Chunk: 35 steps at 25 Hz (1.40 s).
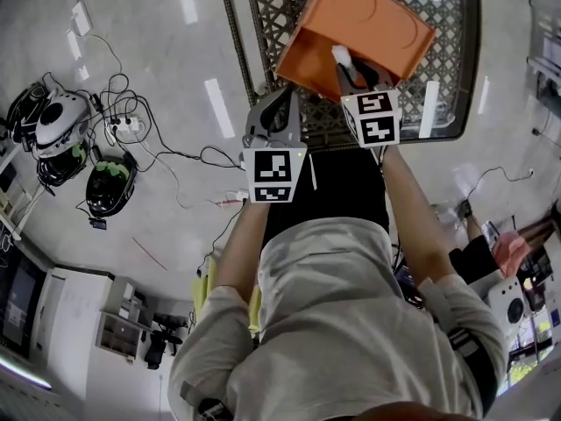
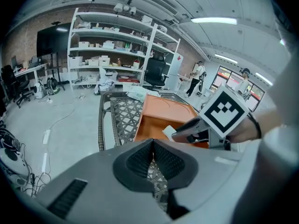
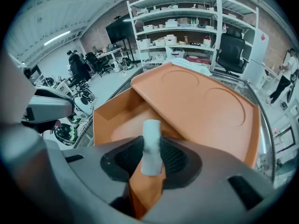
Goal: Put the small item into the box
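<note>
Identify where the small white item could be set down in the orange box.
The orange box floor is bare between its left wall and the tilted lid. The lattice table strip left of the box is also free. The right gripper and white item crowd the near wall.

I can read no words, brands or numbers anywhere; the left marker cube (image 1: pixel 273 175) and right marker cube (image 1: pixel 377 118) carry only black-and-white square patterns, and print on the shelf boxes (image 2: pixel 107 45) is too small to read
</note>
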Tool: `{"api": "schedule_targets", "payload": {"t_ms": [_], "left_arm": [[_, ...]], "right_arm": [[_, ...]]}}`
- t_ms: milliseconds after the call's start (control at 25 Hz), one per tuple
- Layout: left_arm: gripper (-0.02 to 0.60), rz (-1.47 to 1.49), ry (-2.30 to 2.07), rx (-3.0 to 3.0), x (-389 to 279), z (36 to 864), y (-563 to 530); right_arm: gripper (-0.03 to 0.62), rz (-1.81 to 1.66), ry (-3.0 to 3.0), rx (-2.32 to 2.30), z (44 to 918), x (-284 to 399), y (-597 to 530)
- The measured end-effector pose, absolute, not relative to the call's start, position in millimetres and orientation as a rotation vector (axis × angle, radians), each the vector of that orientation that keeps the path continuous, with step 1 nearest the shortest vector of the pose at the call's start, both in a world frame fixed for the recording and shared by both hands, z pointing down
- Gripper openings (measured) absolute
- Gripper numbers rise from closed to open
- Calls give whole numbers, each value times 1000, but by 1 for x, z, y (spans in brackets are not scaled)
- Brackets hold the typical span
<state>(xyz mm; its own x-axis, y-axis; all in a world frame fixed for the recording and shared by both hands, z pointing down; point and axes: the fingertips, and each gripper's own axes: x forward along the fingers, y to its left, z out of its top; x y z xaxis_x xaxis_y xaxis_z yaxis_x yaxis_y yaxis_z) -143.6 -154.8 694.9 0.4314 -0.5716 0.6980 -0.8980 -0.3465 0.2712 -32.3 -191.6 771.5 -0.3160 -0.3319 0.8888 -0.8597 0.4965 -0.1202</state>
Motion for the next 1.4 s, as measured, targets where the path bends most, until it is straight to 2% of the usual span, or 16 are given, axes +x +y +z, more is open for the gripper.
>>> {"api": "schedule_targets", "payload": {"t_ms": [800, 1000, 1400], "left_arm": [[9, 676, -1202, 2066, -139, 695, -156], [9, 656, -1211, 2077, -141, 691, -158], [9, 648, -1199, 2132, -146, 659, -156]], "right_arm": [[117, 811, -1838, 1095, 776, -28, -195], [158, 788, -1839, 1099, 774, -27, -192], [166, 764, -1891, 1118, 726, -34, -173]]}}
